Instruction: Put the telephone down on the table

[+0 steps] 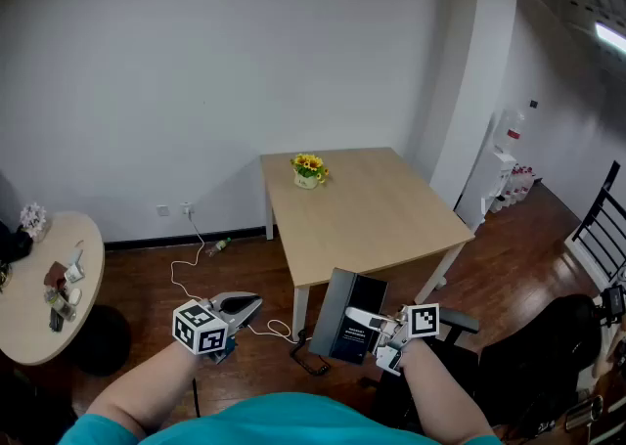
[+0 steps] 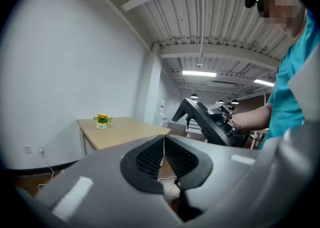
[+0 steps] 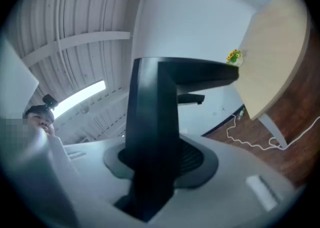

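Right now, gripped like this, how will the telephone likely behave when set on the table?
Probably rigid: the telephone stays a flat slab though the right gripper clamps only one edge. It could twist, since most of it juts beyond the jaws. Its smooth dark shell may slip.

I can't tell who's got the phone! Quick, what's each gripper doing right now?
Left gripper: closed, holding nothing.
Right gripper: closed on the black telephone, held in the air.
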`<state>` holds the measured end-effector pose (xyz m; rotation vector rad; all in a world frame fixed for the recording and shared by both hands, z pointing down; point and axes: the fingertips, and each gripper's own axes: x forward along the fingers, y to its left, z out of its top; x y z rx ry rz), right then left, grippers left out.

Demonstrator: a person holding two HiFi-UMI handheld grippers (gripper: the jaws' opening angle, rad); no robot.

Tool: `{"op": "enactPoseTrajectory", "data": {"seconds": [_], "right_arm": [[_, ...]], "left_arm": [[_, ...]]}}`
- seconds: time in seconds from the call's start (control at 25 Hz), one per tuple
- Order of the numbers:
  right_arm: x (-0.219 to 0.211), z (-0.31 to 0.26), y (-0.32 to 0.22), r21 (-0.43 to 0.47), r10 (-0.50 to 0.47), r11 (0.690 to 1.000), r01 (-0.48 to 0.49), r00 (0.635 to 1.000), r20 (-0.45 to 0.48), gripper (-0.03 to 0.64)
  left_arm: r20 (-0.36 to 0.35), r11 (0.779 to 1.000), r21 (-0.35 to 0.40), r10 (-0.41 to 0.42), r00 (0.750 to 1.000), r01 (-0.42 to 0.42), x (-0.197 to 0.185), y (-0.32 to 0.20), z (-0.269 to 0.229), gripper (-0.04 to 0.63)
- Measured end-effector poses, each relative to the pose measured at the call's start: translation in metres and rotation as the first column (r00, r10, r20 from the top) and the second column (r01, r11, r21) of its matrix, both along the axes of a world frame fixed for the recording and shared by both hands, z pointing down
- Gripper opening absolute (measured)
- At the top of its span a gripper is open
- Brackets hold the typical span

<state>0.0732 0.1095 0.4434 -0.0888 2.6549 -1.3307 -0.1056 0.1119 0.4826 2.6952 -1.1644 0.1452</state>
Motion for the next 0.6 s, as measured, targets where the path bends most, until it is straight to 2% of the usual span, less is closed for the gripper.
{"op": "enactPoseTrajectory", "data": {"seconds": [0.36, 0.6], "right_arm": [[0.064, 0.004, -0.028, 0.001, -0.016, 1.000, 0.016, 1.000, -0.021, 0.156], [0.074, 0.010, -0.052, -0.021, -0.034, 0.999, 0.033, 0.999, -0.014, 0.158]], "left_arm": [[0.024, 1.000, -0.021, 0.003, 1.000, -0.003, 0.083, -0.019, 0.006, 0.008], [0.028, 0.999, -0.046, 0.024, 0.999, -0.023, 0.106, -0.035, 0.022, 0.006]]}}
